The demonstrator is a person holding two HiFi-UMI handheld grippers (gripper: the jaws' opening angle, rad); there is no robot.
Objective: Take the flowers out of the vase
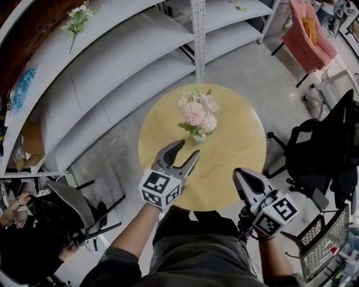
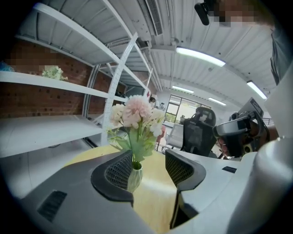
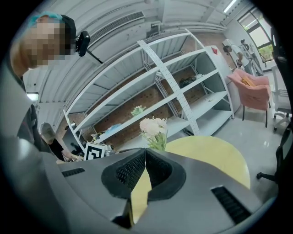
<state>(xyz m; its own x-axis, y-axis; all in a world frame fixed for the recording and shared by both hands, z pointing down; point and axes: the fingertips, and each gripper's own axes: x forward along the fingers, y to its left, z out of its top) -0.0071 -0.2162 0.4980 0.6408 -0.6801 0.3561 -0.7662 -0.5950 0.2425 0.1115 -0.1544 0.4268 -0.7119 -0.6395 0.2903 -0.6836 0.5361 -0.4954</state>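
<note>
A bunch of pale pink and white flowers stands in a small white faceted vase on a round yellow table. My left gripper is open just in front of the vase, a little to its left, with nothing held. In the left gripper view the vase and flowers show between the parted jaws of the left gripper, beyond the pads and apart from them. My right gripper is shut and empty over the table's near right edge. In the right gripper view the flowers rise beyond the right gripper.
White metal shelving curves behind the table; a loose flower sprig lies on its top shelf. A black office chair stands to the right, a pink chair at the far right. A seated person is at the lower left.
</note>
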